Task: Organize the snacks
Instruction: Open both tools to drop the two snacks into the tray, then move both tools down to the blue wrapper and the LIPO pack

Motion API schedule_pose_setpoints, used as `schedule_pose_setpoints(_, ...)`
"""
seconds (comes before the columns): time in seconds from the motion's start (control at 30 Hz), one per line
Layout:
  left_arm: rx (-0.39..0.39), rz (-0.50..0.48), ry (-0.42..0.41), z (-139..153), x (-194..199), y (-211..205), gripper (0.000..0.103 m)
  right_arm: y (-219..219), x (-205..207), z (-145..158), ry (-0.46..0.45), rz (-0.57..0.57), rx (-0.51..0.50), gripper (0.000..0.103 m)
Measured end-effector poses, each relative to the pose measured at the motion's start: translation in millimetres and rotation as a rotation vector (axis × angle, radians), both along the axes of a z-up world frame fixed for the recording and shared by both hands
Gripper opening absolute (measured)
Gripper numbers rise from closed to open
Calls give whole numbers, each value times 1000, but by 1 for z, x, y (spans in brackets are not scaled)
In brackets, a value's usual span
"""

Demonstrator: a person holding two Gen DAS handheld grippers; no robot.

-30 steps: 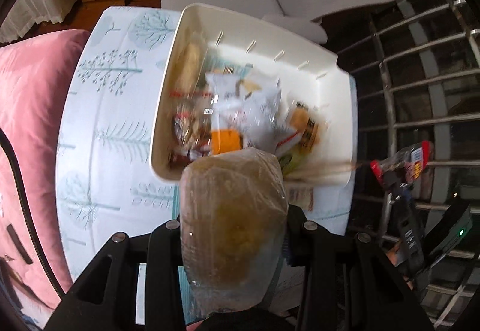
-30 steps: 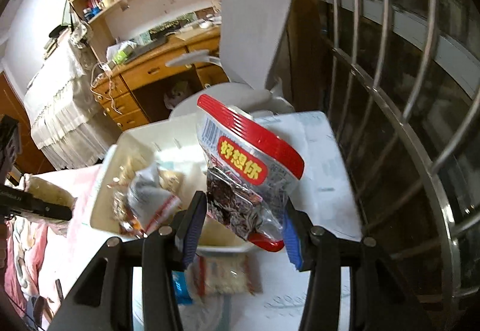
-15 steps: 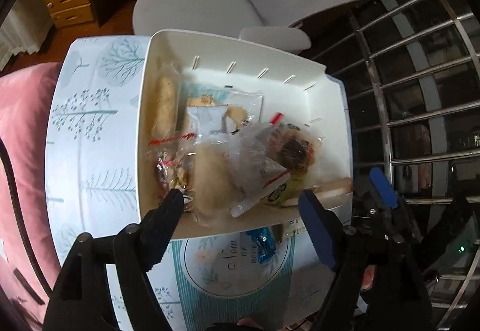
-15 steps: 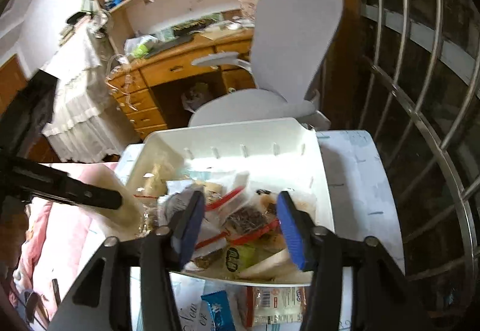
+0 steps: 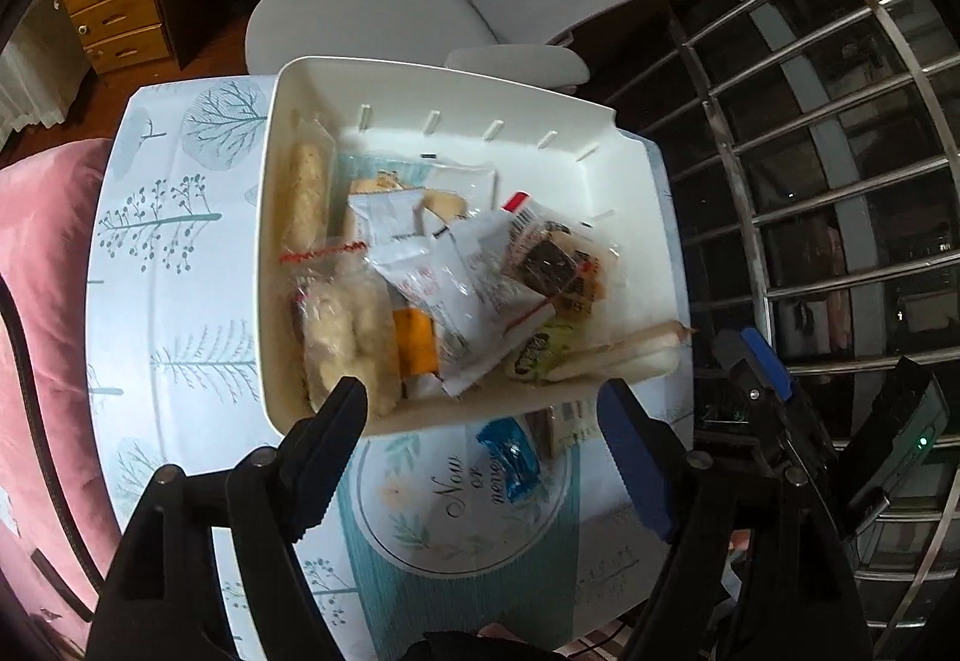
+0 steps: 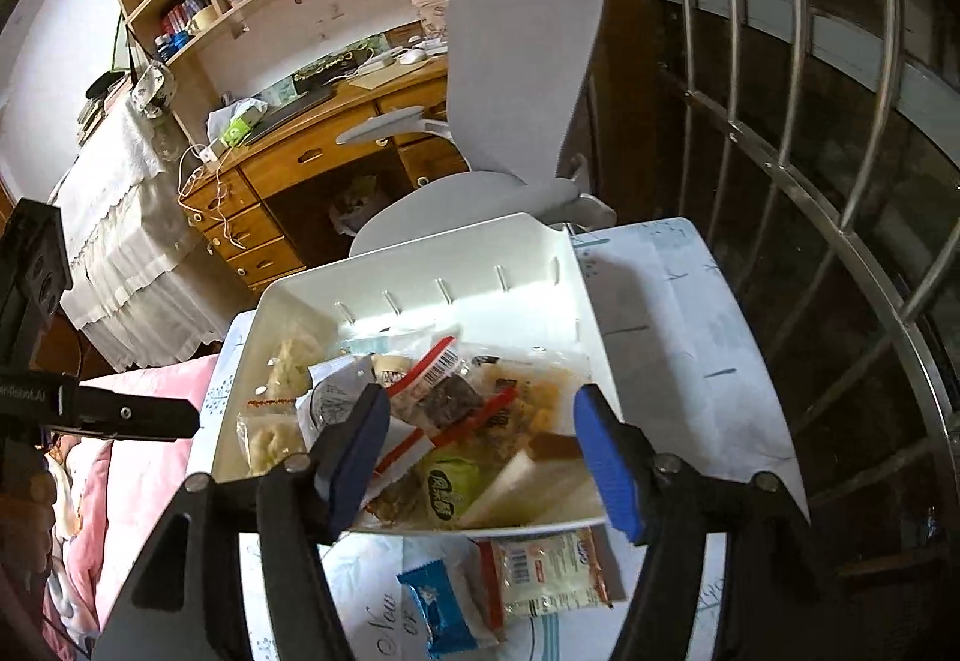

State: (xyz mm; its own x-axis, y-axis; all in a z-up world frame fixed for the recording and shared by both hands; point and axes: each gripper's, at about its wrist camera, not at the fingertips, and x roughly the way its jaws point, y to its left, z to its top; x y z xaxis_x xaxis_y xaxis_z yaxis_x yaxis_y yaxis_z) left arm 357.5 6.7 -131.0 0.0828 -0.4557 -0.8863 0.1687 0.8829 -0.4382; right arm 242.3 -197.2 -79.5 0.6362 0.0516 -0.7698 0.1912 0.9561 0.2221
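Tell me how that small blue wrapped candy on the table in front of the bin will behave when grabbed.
The blue wrapped candy looks small and light, so probably easy to lift. Its glossy wrapper may slip or crinkle. It lies flat, so it's unlikely to roll.

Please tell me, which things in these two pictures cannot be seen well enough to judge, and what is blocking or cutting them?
- Lower snacks in the white bin: buried under upper packets, both views.
- Pale red-edged packet on the table: only partly visible in the left wrist view, behind the bin's front wall.
- Blue candy: print too small to read.
- Right gripper: in the left wrist view, only partly visible at the right.
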Motion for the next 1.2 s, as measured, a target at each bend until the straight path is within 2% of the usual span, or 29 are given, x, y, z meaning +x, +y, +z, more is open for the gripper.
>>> schedule_pose_setpoints(0.23, -40, 5, -35, 6, -35, -10, 81, -12, -24, 1, 3, -10, 19, 70)
schedule_pose_setpoints(0.53, -67, 70, -15, -23, -78, -27, 81, -18, -61, -25, 10, 18, 2, 71)
schedule_pose_setpoints(0.67, -43, 94, -13, -41, -88, -34, 82, -18, -76, -42, -27, 53, -17, 81)
schedule_pose_setpoints(0.87, -3, 121, 15, -76, -99, -45, 82, -13, -86, -74, -33, 109, -59, 82)
schedule_pose_setpoints(1.2, 91, 132, 52, -123, -92, -70, 82, 0, -85, -116, -14, 193, -142, 82)
